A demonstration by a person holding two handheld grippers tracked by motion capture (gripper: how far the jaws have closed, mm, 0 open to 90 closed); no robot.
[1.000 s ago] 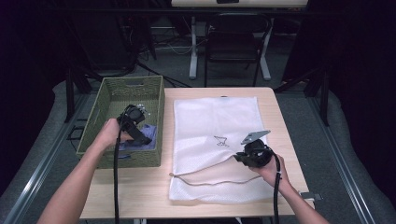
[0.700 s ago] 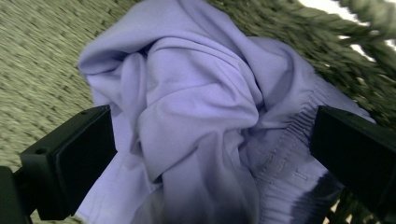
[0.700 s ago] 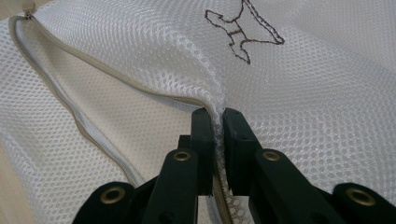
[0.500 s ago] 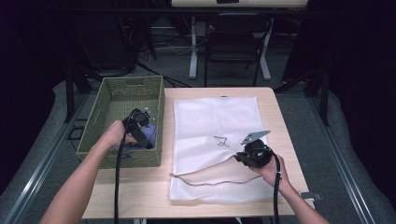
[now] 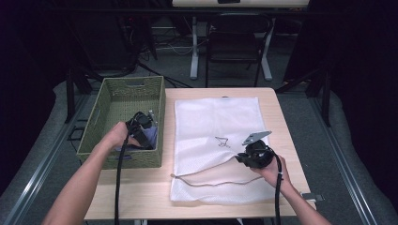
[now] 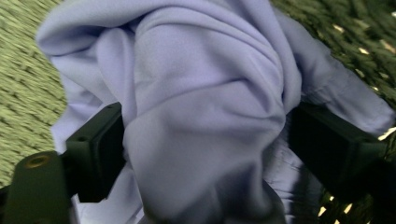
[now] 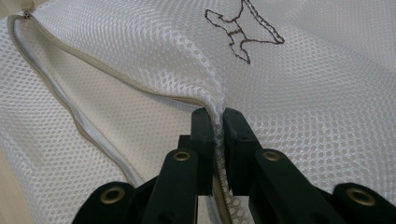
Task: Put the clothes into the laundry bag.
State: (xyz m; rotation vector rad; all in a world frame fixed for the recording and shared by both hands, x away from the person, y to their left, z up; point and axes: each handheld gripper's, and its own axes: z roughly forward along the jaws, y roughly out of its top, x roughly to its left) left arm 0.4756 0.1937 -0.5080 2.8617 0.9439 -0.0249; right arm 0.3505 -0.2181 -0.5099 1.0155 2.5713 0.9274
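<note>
The left gripper (image 5: 143, 123), at centre left of the high view, sits down inside the green woven basket (image 5: 117, 93) with its jaws straddling a bunched lilac garment (image 6: 205, 107); the jaws have just been closing, and in the left gripper view the cloth bulges between them with both pads (image 6: 100, 149) at its flanks, apparently not yet pinched tight. The garment lies in the near right corner of the basket. The right gripper (image 7: 215, 128), at lower right of the high view, is clamped on the upper edge of the white mesh laundry bag (image 5: 220, 122) beside its zipper (image 7: 70, 112), holding the mouth raised off the wooden table (image 5: 141, 192). To do this step well, judging from the frames: finish closing on the thick central fold rather than a loose outer layer, so the whole garment lifts as one bundle; confirm both pads bear on fabric before raising; lift straight up to clear the basket wall; keep the right clamp steady so the bag mouth stays open
</note>
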